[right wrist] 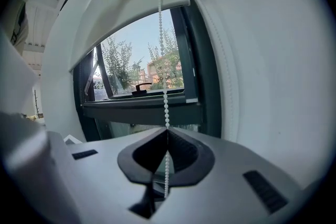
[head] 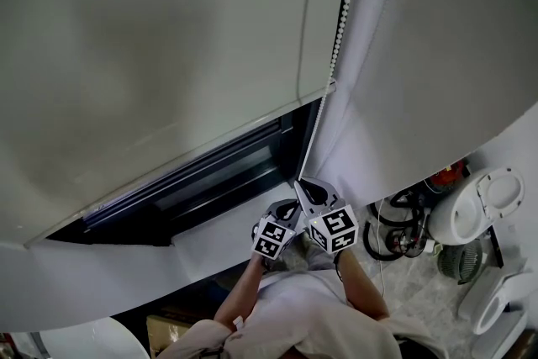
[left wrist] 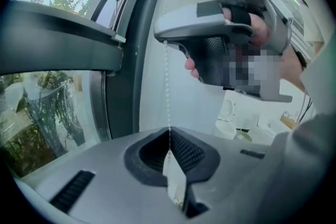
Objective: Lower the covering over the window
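Note:
An off-white roller blind (head: 151,55) hangs over most of the dark-framed window (head: 218,181), leaving a strip of glass showing under its bottom bar (right wrist: 131,10). A white bead chain (head: 343,8) runs down the blind's right side. Both grippers sit close together at the lower centre of the head view. My right gripper (right wrist: 167,132) is shut on the bead chain (right wrist: 164,60), which rises straight from its jaws. My left gripper (left wrist: 169,136) is shut on the same chain (left wrist: 167,86), just below the right gripper (left wrist: 220,44). Each gripper's marker cube shows in the head view, left (head: 271,238) and right (head: 334,229).
A white window sill (head: 210,244) lies under the window. A white curved wall (head: 437,71) stands on the right. Lower right are a toilet (head: 481,199), a small fan (head: 461,261) and a red-and-black appliance with cables (head: 412,223). Trees show outside the glass (right wrist: 123,68).

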Demonstrator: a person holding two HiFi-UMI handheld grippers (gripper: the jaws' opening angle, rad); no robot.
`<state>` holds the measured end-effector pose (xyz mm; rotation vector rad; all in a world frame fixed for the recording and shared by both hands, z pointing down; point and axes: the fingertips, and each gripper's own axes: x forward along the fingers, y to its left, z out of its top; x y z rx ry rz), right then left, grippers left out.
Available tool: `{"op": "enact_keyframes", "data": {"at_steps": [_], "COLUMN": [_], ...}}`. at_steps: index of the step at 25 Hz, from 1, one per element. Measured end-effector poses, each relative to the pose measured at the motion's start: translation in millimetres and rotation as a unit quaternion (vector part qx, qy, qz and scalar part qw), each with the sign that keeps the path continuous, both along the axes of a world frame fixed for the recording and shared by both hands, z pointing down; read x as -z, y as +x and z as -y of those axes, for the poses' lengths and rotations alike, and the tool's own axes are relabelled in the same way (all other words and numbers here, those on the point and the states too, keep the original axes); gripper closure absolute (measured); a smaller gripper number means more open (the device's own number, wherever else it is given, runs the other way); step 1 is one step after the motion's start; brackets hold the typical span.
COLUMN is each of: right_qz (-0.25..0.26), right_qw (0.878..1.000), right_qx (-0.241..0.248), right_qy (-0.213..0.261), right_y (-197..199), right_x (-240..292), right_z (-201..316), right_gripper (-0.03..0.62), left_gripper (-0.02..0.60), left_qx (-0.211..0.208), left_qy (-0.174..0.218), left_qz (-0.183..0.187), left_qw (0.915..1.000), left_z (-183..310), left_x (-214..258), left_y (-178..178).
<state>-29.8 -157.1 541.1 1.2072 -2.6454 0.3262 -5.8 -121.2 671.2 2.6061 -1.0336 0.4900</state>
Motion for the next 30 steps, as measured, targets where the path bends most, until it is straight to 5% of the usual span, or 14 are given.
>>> {"op": "enact_keyframes", "data": {"at_steps": [15, 20, 30], "right_qz": [-0.013, -0.009, -0.003], "right_qw": [0.999, 0.999, 0.999], "right_qx": [0.007, 0.01, 0.011], "right_qy": [-0.035, -0.035, -0.033], "right_y": [-1.0, -0.7, 1.4], "right_x": [-36.9, -37.9, -38.8], "right_z": [-1.8, -1.6, -1.7], "right_gripper": [0.599, 0.597, 0.597], "left_gripper": [0.561, 0.488, 0.488], "left_qx": [0.004, 0.007, 0.007], "left_qy": [-0.024, -0.001, 0.111], "left_qz": [-0.001, -0.021, -0.056], "left_qw": [0.9997, 0.9998, 0.9922], "left_z": [-8.4, -7.7, 8.4], "left_x": [-28.8, 11.2, 151.9], "left_y": [-8.6, -18.7, -37.4]}}
